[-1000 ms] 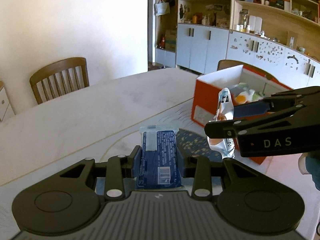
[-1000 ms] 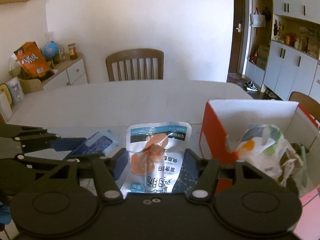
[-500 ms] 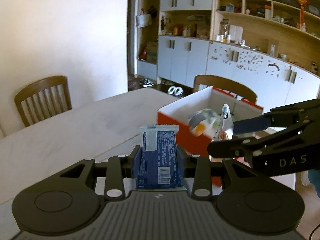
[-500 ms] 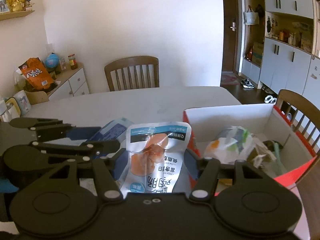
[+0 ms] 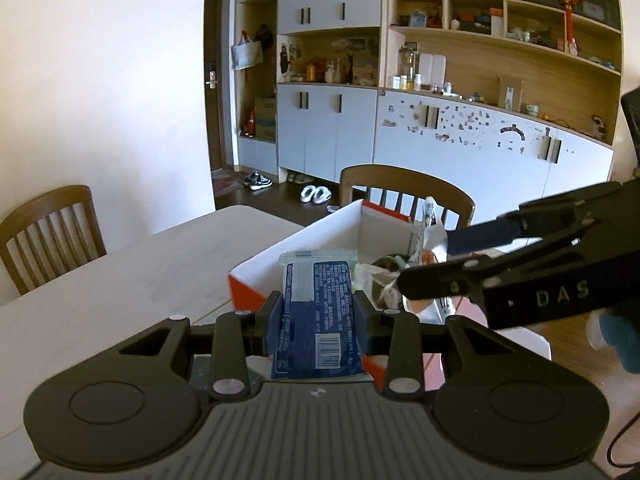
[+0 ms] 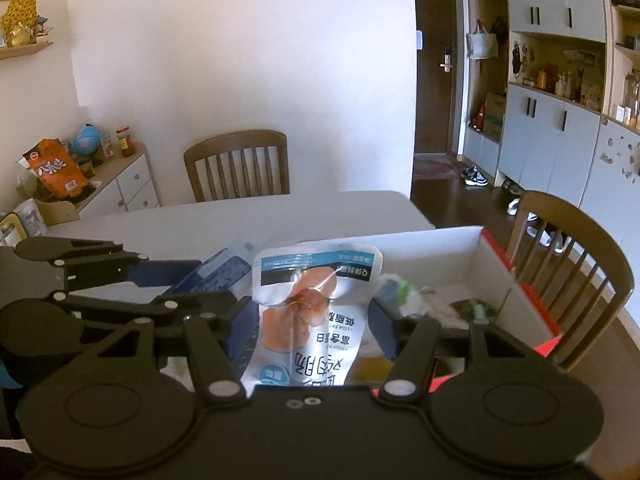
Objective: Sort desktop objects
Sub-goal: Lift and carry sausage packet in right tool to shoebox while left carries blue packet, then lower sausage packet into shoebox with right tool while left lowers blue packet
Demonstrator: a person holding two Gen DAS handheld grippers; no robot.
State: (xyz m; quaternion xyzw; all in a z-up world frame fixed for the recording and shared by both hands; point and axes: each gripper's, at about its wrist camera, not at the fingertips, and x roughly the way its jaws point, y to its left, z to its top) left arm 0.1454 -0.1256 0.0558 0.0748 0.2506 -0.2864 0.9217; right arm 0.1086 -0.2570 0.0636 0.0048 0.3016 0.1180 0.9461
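My left tongs [image 5: 316, 316] pinch a blue packet [image 5: 316, 312], my right tongs [image 6: 312, 320] a white pouch [image 6: 312, 312], both above the box [image 6: 460, 256] at the bench edge. Some things already lie inside; these two remain to drop.

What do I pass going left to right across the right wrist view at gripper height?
Left gripper holding the blue packet → chicken pouch in the right gripper → orange box → wooden chair.
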